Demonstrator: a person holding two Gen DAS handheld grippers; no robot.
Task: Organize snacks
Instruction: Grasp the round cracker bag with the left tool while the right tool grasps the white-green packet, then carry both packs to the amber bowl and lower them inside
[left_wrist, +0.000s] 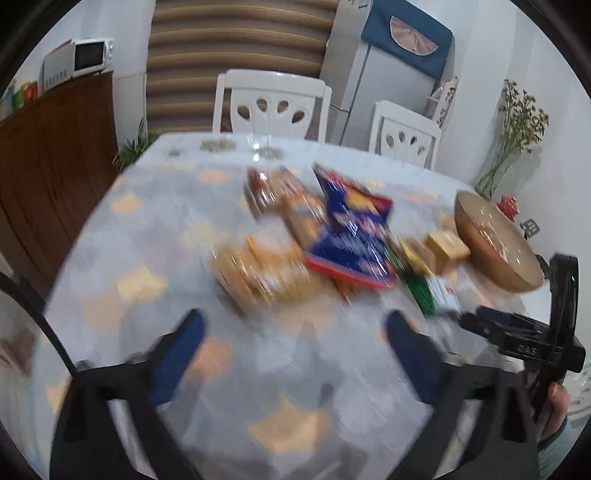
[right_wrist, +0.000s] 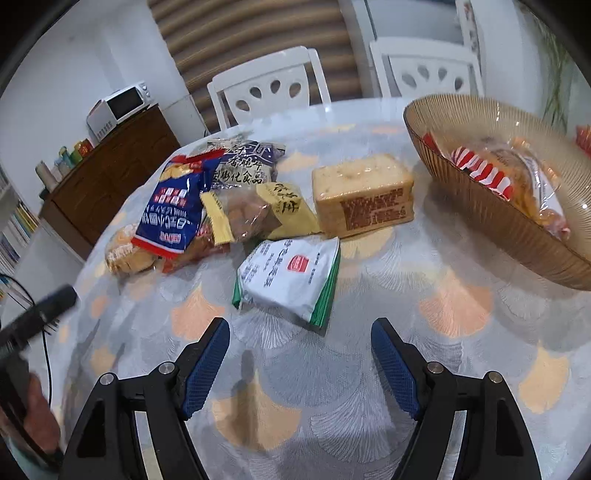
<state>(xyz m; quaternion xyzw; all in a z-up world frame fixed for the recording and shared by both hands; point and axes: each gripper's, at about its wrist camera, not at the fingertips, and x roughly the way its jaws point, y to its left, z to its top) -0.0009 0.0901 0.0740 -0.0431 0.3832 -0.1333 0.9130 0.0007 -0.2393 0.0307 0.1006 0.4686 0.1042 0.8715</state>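
Hovering over the desk (right_wrist: 461, 306) with its patterned cloth, the right gripper (right_wrist: 301, 363) is holding its blue-padded fingers (right_wrist: 207, 365) apart with nothing between them, only bare cloth below. Just beyond the fingertips, at twelve o'clock in the right wrist view, a white and green snack packet (right_wrist: 291, 280) is lying flat. Past it, a wrapped block of sliced bread (right_wrist: 362, 195) is sitting at about one o'clock, and a yellow packet (right_wrist: 284, 212) is resting just beside it, leaning on a clear bag of brown pieces. At eleven o'clock a blue and red bag (right_wrist: 173, 210) is lying over a pack of round buns (right_wrist: 127, 254), with a purple printed bag (right_wrist: 245, 162) behind it. A ribbed amber bowl (right_wrist: 491, 206) is standing at two o'clock, well apart from the pile, and is already carrying a red-striped packet (right_wrist: 484, 170) and a clear bag of bread (right_wrist: 532, 184).

In the blurred left wrist view, the left gripper (left_wrist: 291, 354) is spreading its fingers (left_wrist: 177, 354) wide, empty, above the cloth. The same blue bag (left_wrist: 354, 236) is showing at twelve o'clock, the bowl (left_wrist: 495, 240) at two o'clock. The right gripper's black body (left_wrist: 524, 332), with a hand (left_wrist: 557, 406) on it, is appearing at three o'clock. Two white chairs (right_wrist: 269, 88) are standing behind the desk.
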